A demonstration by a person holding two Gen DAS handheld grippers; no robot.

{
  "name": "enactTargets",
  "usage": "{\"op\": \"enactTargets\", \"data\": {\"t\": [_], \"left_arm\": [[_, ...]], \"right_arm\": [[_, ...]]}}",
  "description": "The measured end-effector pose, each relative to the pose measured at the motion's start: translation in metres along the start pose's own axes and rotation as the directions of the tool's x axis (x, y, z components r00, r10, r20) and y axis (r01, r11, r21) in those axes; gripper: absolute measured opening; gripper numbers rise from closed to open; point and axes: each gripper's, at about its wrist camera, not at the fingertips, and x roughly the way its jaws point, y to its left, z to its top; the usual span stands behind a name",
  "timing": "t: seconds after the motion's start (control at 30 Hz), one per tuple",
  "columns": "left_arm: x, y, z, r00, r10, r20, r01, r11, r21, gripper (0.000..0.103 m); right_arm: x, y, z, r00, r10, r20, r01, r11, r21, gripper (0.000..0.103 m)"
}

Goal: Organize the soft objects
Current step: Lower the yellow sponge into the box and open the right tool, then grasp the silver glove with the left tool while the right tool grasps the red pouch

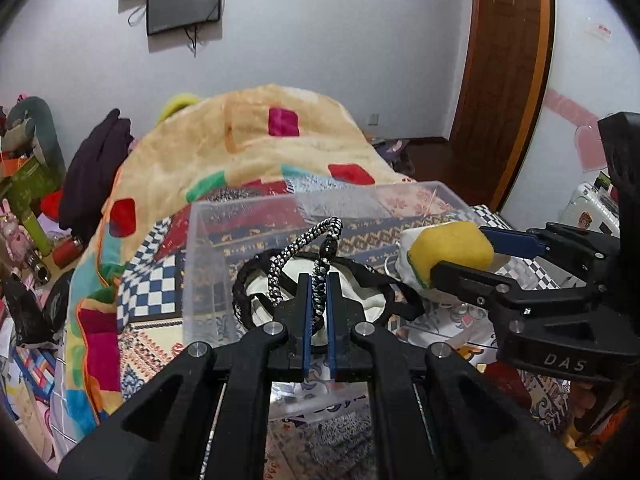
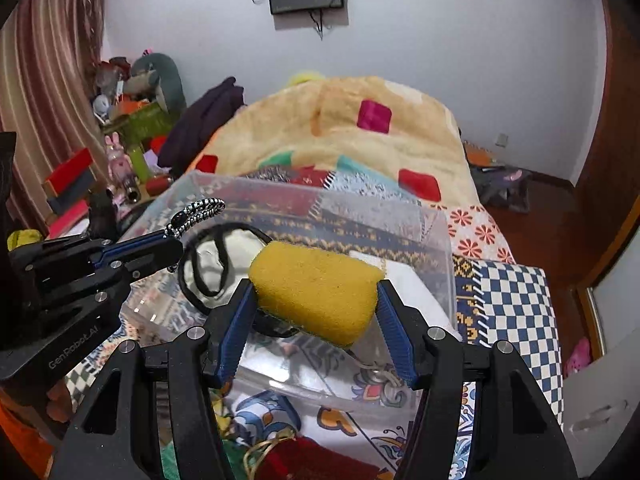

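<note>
A clear plastic bin point(image 1: 208, 248) point(image 2: 436, 232) stands on the patterned bed. Inside lies a cream cloth item with black straps point(image 1: 372, 300) point(image 2: 208, 268). My left gripper point(image 1: 319, 280) is shut on a black-and-white braided cord point(image 1: 308, 240) and holds it over the bin; the left gripper also shows in the right wrist view point(image 2: 168, 240) with the cord point(image 2: 196, 210). My right gripper point(image 2: 316, 300) is shut on a yellow sponge point(image 2: 316, 292) above the bin's right side. In the left wrist view the right gripper point(image 1: 460, 252) holds the sponge point(image 1: 452, 248).
A large yellow blanket with coloured squares point(image 1: 256, 148) point(image 2: 360, 136) is heaped behind the bin. Dark clothing point(image 1: 96, 168) and cluttered toys and boxes point(image 2: 132, 128) lie at the left. A wooden door point(image 1: 500, 80) is at the right. More small items point(image 2: 280, 456) lie near the bed's front.
</note>
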Motion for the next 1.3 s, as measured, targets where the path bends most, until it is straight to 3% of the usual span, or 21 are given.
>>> {"op": "enactTargets", "data": {"t": [0.3, 0.4, 0.67, 0.7, 0.77, 0.9, 1.07, 1.3], "left_arm": [[0.007, -0.005, -0.003, 0.999, -0.002, -0.033, 0.003, 1.000, 0.008, 0.009], [0.000, -0.005, -0.004, 0.999, -0.018, -0.027, 0.018, 1.000, -0.006, 0.018], [-0.035, 0.000, -0.007, 0.999, -0.034, 0.033, 0.035, 0.999, -0.028, 0.057], [-0.039, 0.000, -0.009, 0.999, -0.034, 0.039, 0.035, 0.999, -0.023, 0.059], [-0.047, -0.002, -0.012, 0.998, -0.034, 0.045, 0.035, 0.999, -0.013, 0.066], [-0.057, -0.005, -0.023, 0.998, -0.050, 0.035, 0.051, 0.999, -0.008, 0.075], [-0.059, -0.010, -0.042, 0.998, -0.064, -0.001, 0.064, 0.998, -0.002, 0.084], [-0.039, -0.017, -0.070, 0.993, -0.048, -0.107, 0.051, 0.998, 0.033, 0.086]], "right_arm": [[0.007, 0.002, -0.002, 0.999, -0.028, -0.023, 0.027, 0.999, -0.042, 0.061], [0.003, 0.003, -0.002, 0.999, -0.032, -0.018, 0.031, 0.998, -0.057, 0.067], [-0.030, -0.001, 0.000, 1.000, 0.013, 0.029, -0.011, 0.999, -0.046, 0.070], [-0.034, -0.001, -0.001, 0.999, 0.018, 0.035, -0.017, 0.999, -0.045, 0.071], [-0.044, -0.002, -0.004, 0.998, 0.025, 0.054, -0.023, 0.999, -0.040, 0.083], [-0.062, -0.003, -0.017, 0.997, 0.024, 0.069, -0.020, 0.999, -0.049, 0.084], [-0.062, -0.005, -0.039, 1.000, 0.009, 0.023, -0.007, 0.998, -0.061, 0.084], [-0.035, -0.014, -0.079, 0.992, 0.024, -0.123, -0.027, 0.999, -0.021, 0.084]]}}
